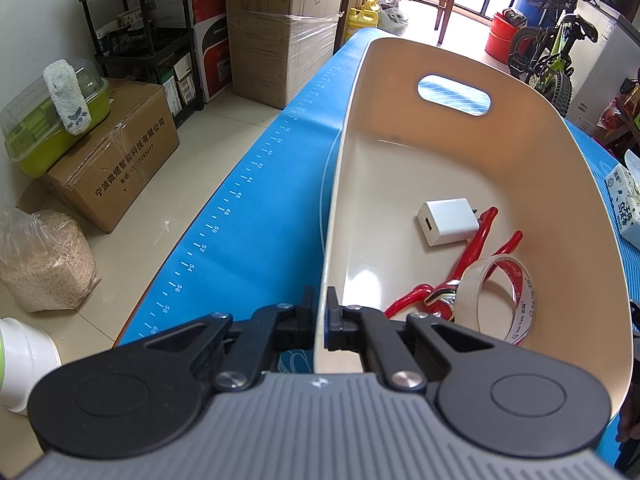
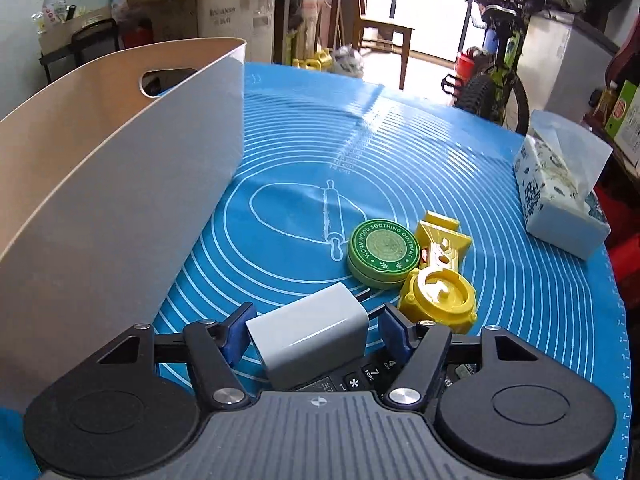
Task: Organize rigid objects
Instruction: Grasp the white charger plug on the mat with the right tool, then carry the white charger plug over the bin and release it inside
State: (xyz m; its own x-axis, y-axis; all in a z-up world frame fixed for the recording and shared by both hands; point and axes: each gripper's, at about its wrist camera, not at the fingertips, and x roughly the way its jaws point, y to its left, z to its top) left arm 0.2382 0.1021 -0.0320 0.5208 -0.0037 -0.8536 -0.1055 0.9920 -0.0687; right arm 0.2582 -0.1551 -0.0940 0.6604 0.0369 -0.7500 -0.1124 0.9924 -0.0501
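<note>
A: Basket (image 1: 400, 184) wall sits pinched between our left gripper's (image 1: 321, 312) nearly closed fingers, at the near rim. Ahead and to its right, inside, we see a white charger (image 1: 447, 222), red pliers (image 1: 460, 272) and a tape roll (image 1: 500, 300)

B: Our right gripper (image 2: 312, 330) stands wide apart around a second white charger (image 2: 308, 336); whether the pads (image 2: 236, 334) touch it, we cannot tell. Just ahead to its right lie a green tin (image 2: 383, 254) and a yellow toy (image 2: 438, 280), touching. A keypad (image 2: 370, 374) shows beneath it on the blue mat (image 2: 500, 280). The basket stands to its left, a tissue pack (image 2: 556, 200) far right
</note>
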